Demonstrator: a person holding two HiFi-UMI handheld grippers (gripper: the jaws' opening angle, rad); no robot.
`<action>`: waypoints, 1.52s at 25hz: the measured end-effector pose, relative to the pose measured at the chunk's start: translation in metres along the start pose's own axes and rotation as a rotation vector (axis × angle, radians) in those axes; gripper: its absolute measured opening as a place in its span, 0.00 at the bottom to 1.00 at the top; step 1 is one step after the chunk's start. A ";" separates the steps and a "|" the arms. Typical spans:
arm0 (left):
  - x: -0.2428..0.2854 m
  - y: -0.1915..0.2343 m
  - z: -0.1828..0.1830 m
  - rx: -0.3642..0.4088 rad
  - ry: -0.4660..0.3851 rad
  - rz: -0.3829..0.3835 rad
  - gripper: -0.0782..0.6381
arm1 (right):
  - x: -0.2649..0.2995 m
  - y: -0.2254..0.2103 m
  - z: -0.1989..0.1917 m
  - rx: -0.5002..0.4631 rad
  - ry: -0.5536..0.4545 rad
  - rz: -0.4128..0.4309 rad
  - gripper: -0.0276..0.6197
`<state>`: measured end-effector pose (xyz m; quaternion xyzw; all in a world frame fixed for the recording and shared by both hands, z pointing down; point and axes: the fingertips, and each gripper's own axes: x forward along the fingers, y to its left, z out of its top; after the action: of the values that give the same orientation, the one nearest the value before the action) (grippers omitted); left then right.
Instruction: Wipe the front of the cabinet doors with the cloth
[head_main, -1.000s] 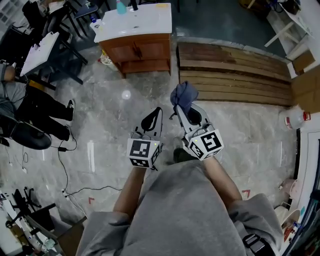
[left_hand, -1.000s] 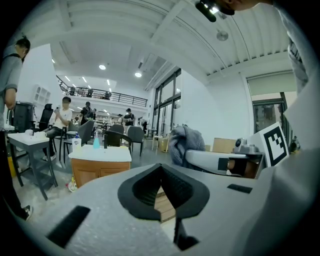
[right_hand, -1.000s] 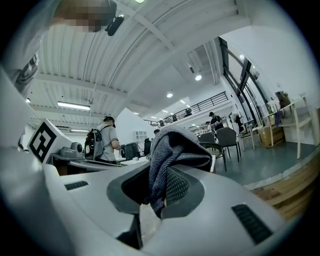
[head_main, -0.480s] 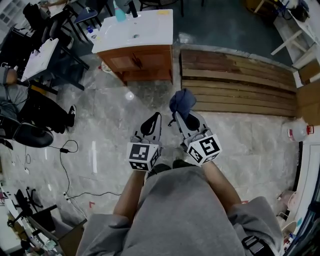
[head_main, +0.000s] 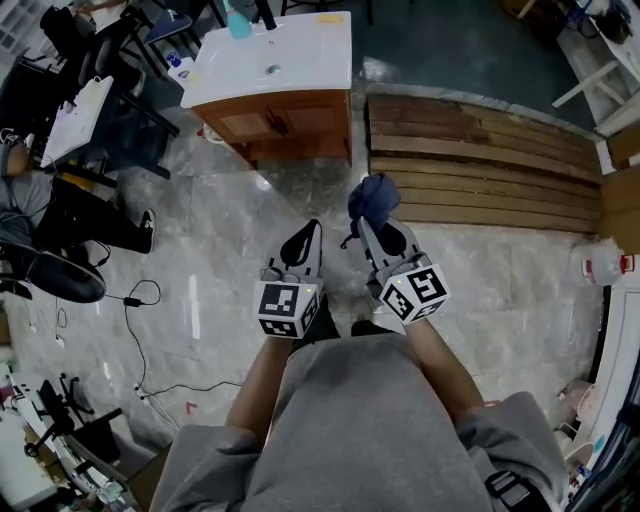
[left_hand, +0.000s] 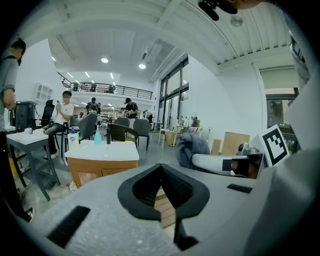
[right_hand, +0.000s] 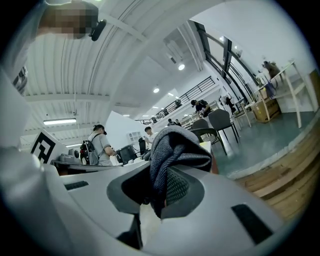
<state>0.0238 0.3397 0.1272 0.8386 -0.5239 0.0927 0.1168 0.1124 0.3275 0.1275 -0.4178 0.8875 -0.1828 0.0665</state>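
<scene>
A low wooden cabinet (head_main: 285, 120) with a white sink top (head_main: 275, 60) stands on the floor ahead and a little left; its door fronts (left_hand: 95, 172) face me. My right gripper (head_main: 372, 218) is shut on a dark blue cloth (head_main: 372, 197), which bunches above the jaw tips (right_hand: 172, 150). My left gripper (head_main: 305, 240) hangs beside it, shut with nothing in it (left_hand: 161, 187). Both grippers are held out in front of my body, well short of the cabinet.
Wooden planks (head_main: 480, 160) lie on the floor right of the cabinet. A blue bottle (head_main: 238, 20) stands on the sink top. A seated person (head_main: 50, 220) and chairs are at the left, cables (head_main: 135, 300) trail on the floor, and a white container (head_main: 598, 265) sits at the right.
The cabinet and planks have slid slightly in the head view as I step closer. Both grippers keep their pose, the cloth still in the right one.
</scene>
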 end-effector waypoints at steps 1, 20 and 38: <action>0.005 0.005 0.000 0.002 0.003 -0.003 0.12 | 0.005 -0.003 -0.001 0.007 -0.002 -0.008 0.11; 0.107 0.118 0.016 0.042 0.075 -0.218 0.12 | 0.132 -0.050 -0.005 0.153 -0.072 -0.259 0.11; 0.188 0.175 -0.025 0.010 0.176 -0.269 0.12 | 0.204 -0.112 -0.044 0.254 -0.060 -0.386 0.11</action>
<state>-0.0532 0.1113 0.2211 0.8904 -0.3941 0.1517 0.1695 0.0503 0.1177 0.2179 -0.5732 0.7587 -0.2899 0.1085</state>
